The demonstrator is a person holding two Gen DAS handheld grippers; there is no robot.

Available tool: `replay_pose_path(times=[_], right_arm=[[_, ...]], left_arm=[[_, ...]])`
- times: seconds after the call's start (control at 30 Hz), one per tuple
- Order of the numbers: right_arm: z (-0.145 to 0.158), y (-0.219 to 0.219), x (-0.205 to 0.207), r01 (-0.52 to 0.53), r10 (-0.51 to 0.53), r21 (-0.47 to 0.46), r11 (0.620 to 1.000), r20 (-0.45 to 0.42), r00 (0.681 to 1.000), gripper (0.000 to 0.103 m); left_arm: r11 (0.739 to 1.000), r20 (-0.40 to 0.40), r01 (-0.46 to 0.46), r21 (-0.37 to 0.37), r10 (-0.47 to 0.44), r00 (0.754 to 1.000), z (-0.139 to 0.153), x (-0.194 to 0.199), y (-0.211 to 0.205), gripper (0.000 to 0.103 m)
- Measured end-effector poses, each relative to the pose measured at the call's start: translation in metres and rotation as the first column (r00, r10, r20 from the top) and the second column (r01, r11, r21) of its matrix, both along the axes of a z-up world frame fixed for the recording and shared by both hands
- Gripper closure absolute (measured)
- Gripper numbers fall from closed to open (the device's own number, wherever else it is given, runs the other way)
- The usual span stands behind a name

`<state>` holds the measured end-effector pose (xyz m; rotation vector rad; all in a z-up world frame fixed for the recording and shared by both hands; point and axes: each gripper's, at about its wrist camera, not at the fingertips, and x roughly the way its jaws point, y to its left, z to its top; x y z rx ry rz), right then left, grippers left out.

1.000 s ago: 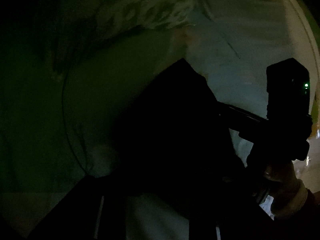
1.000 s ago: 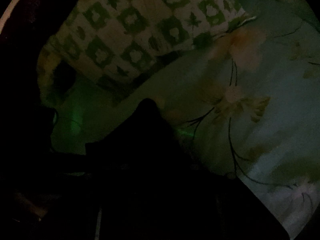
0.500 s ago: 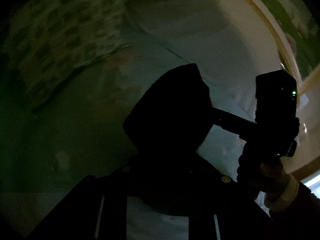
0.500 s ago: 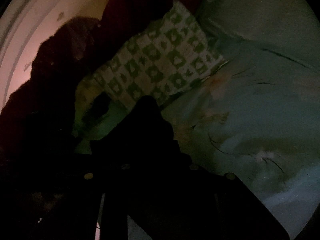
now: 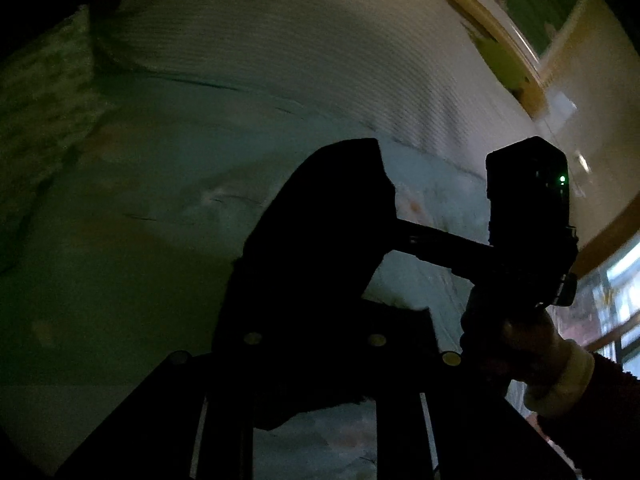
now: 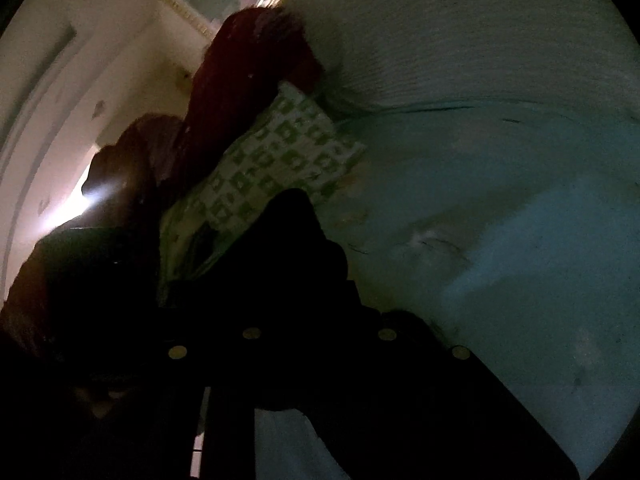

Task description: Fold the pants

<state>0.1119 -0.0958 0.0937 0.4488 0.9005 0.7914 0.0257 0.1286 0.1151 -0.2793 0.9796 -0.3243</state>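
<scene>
The scene is very dark. In the left wrist view my left gripper [image 5: 316, 300] is shut on a bunch of black pants [image 5: 320, 224], held up above a pale blue floral bed sheet [image 5: 140, 208]. The right gripper's body [image 5: 528, 216] and the hand holding it show at the right, its fingers reaching into the same black cloth. In the right wrist view my right gripper [image 6: 296, 292] is shut on the black pants [image 6: 288, 248], which hide the fingertips.
A green and white checked pillow [image 6: 276, 160] lies at the bed's head beside a white ribbed bolster [image 6: 460, 40]. Dark red cloth [image 6: 248, 76] hangs at the left. A wall with a gold-framed picture [image 5: 500, 28] and a window [image 5: 616, 300] are beyond.
Both grippers have lifted and tilted upward with the pants. The views swung from the sheet toward the headboard, wall and picture frame.
</scene>
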Motion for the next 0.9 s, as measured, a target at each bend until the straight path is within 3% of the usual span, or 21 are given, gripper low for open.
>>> replay_pose_path(times=[0.43,0.9], right_arm=[[-0.029,-0.079,-0.051,0.198,-0.196,0.047,0.979,-0.036,0.98,0.08],[-0.071,-0.119,-0.08,0.307,-0.305,0.008,0.952,-0.101,0.947,0.077]], left_arm=[[0.979,-0.032,0.174,0.11,-0.171,0.985,-0.023,0.005,-0.097,0.086],[0.917,-0.005,0.308,0.255,-0.317,0.948,-0.061,-0.006,-0.159,0.085]])
